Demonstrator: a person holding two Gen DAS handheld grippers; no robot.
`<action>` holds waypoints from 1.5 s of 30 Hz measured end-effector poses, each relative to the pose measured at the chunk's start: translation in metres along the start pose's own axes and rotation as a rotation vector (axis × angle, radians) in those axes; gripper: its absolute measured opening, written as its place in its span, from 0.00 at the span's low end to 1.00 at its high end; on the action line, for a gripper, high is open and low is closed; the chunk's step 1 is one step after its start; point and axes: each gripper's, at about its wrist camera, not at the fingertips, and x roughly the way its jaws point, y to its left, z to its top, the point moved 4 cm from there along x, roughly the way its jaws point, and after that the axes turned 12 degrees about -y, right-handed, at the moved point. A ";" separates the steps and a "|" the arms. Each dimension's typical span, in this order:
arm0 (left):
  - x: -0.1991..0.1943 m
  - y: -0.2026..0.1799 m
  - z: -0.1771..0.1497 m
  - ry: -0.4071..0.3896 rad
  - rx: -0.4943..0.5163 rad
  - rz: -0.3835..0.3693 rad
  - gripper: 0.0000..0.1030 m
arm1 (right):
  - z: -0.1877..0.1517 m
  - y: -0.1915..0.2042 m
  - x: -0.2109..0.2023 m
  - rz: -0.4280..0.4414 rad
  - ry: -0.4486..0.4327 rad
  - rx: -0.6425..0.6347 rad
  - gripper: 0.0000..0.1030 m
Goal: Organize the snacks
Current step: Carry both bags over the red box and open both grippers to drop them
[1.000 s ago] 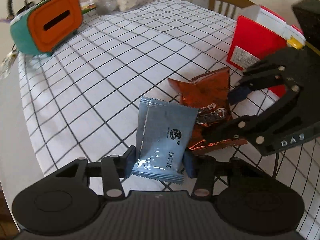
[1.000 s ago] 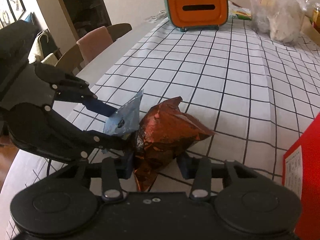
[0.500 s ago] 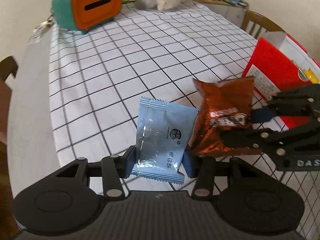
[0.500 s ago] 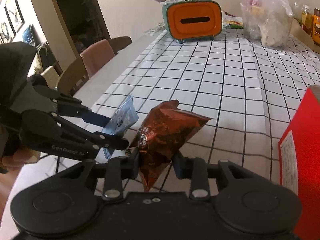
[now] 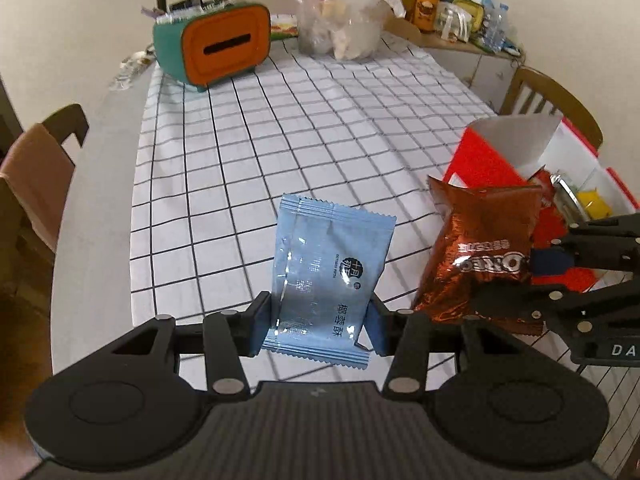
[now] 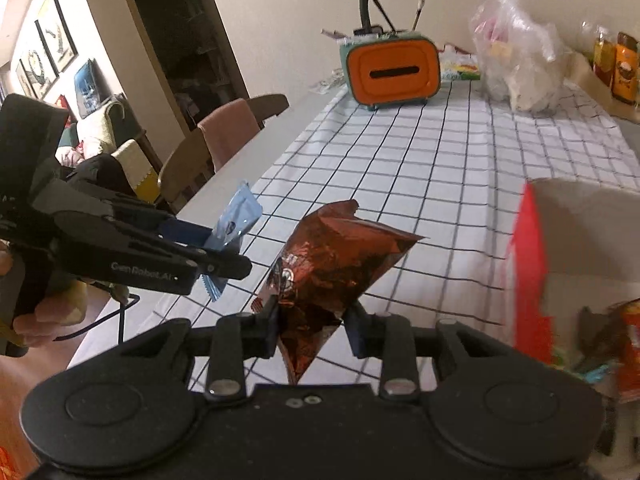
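My left gripper [image 5: 318,326] is shut on a light blue snack packet [image 5: 326,276] and holds it upright above the checked tablecloth [image 5: 280,140]. My right gripper [image 6: 312,328] is shut on a brown foil Oreo packet [image 6: 332,256], also lifted. In the left wrist view the Oreo packet [image 5: 484,244] hangs just right of the blue one, in front of the open red box [image 5: 492,160]. In the right wrist view the blue packet [image 6: 236,228] sits in the left gripper [image 6: 224,248] at left, and the red box [image 6: 568,248] is close at right, with snacks inside.
An orange and teal tissue box [image 5: 218,48] and a clear plastic bag [image 5: 344,24] stand at the table's far end. Chairs [image 5: 36,168] line the left edge and one chair [image 5: 552,96] stands at the right. Jars [image 5: 424,8] sit on a side shelf.
Both grippers have lifted higher with their packets still held. The red box has come closer on the right, and its open top and contents now show.
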 end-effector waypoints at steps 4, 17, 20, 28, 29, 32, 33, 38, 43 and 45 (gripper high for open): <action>-0.016 -0.034 0.007 -0.021 -0.014 0.006 0.47 | 0.003 -0.012 -0.033 0.011 -0.015 -0.014 0.30; -0.032 -0.155 0.037 -0.094 0.000 0.000 0.46 | 0.002 -0.089 -0.116 -0.028 -0.048 -0.027 0.30; -0.022 -0.165 0.039 -0.079 -0.031 0.033 0.46 | 0.002 -0.112 -0.130 -0.049 -0.055 -0.015 0.30; 0.029 -0.145 0.012 0.051 -0.122 0.113 0.46 | -0.008 -0.138 -0.144 -0.040 -0.061 0.023 0.30; 0.034 -0.142 0.008 0.073 -0.135 0.109 0.46 | -0.009 -0.139 -0.143 -0.040 -0.061 0.024 0.30; 0.053 -0.136 -0.006 0.122 -0.151 0.126 0.49 | -0.011 -0.140 -0.134 -0.048 -0.062 0.044 0.30; 0.059 -0.135 -0.011 0.138 -0.159 0.124 0.51 | -0.011 -0.141 -0.133 -0.052 -0.064 0.049 0.30; 0.082 -0.133 -0.025 0.183 -0.155 0.133 0.61 | -0.014 -0.136 -0.126 -0.052 -0.073 0.066 0.30; 0.097 -0.135 -0.038 0.210 -0.145 0.132 0.61 | -0.015 -0.135 -0.119 -0.062 -0.071 0.066 0.30; 0.100 -0.135 -0.041 0.207 -0.139 0.138 0.61 | -0.016 -0.135 -0.117 -0.063 -0.065 0.070 0.30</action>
